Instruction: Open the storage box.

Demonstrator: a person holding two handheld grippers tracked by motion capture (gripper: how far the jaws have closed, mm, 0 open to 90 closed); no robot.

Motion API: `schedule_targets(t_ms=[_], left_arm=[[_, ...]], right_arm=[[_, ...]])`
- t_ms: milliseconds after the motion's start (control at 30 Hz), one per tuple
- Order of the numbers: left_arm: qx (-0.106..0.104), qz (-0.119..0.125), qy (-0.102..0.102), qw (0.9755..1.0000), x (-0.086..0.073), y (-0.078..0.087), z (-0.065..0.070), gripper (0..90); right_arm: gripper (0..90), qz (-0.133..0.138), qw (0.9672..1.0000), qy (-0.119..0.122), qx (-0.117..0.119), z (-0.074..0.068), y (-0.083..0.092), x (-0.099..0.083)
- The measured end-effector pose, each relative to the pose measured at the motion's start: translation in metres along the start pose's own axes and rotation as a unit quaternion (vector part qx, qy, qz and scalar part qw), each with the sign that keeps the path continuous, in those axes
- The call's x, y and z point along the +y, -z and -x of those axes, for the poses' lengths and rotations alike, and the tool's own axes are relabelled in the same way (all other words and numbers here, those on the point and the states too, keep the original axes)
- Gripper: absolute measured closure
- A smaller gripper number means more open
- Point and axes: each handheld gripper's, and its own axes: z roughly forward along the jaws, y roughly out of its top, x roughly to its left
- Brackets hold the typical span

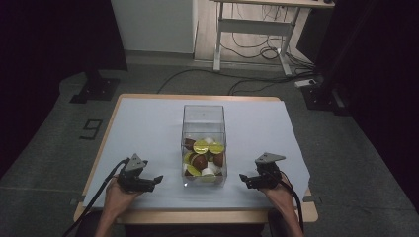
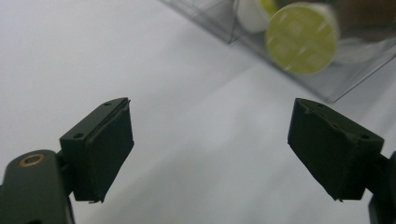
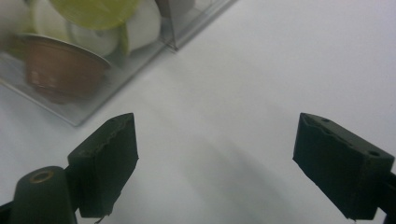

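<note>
Clear box stands upright near the middle of the bench, on the pale sheet that covers the benchtop, a little toward the person's edge. Open top. Lower part holds a heap of coffee capsules: yellow-green foil lids, brown bodies, some white ones.

Left gripper rests low over the sheet just left of the box's near corner, held in the person's left hand. Fingers stand wide apart, nothing between them, bare sheet below. In the left gripper view the box corner sits ahead and to the upper right, a yellow-green lid pressed against the clear wall.

Right gripper mirrors it, just right of the box, in the right hand. Fingers likewise wide apart and empty. The right gripper view shows the box corner at upper left with a brown capsule lying against the wall.

Neither gripper touches the box. The box walls stand between both grippers and the capsules.

Surroundings: cables run across the grey floor beyond the bench, and a white desk frame stands farther back. A cable trails from each gripper past the forearms.
</note>
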Motion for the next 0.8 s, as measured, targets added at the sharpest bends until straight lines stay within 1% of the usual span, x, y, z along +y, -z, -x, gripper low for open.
schedule_targets(t_ms=[133, 200, 267, 400, 533, 600, 667, 733, 800], left_arm=[[0.009, -0.018, 0.001, 0.9998, -0.005, -0.007, -0.001, 11.4], [0.010, -0.025, 0.002, 0.9996, -0.006, -0.010, -0.002, 11.0], [0.009, -0.028, 0.008, 0.9995, -0.008, -0.012, -0.003, 10.3], [0.010, -0.036, 0.013, 0.9992, -0.010, -0.016, -0.005, 8.3], [0.020, -0.054, 0.012, 0.9983, -0.011, -0.022, -0.004, 0.5], [0.022, -0.055, 0.011, 0.9982, -0.011, -0.022, -0.003, 0.0], [0.023, -0.059, 0.013, 0.9979, -0.011, -0.023, -0.004, 0.0], [0.020, -0.065, 0.017, 0.9976, -0.011, -0.024, -0.005, 0.0], [0.017, -0.066, 0.020, 0.9975, -0.011, -0.024, -0.006, 0.0]], right_arm=[[9.8, -0.009, 0.9999, -0.002, -0.014, 0.004, -0.007, -0.005], [9.2, -0.010, 0.9998, -0.002, -0.017, 0.006, -0.010, -0.007], [9.1, -0.007, 0.9998, -0.003, -0.019, 0.007, -0.012, -0.009], [9.1, -0.003, 0.9998, -0.005, -0.020, 0.009, -0.016, -0.014], [9.1, -0.011, 0.9996, 0.000, -0.024, 0.010, -0.021, -0.018], [8.6, -0.010, 0.9997, 0.001, -0.023, 0.010, -0.022, -0.020], [8.5, -0.006, 0.9998, -0.004, -0.021, 0.010, -0.022, -0.022], [8.5, 0.000, 0.9998, -0.006, -0.017, 0.012, -0.022, -0.023], [8.5, -0.001, 0.9998, -0.006, -0.018, 0.011, -0.022, -0.023]])
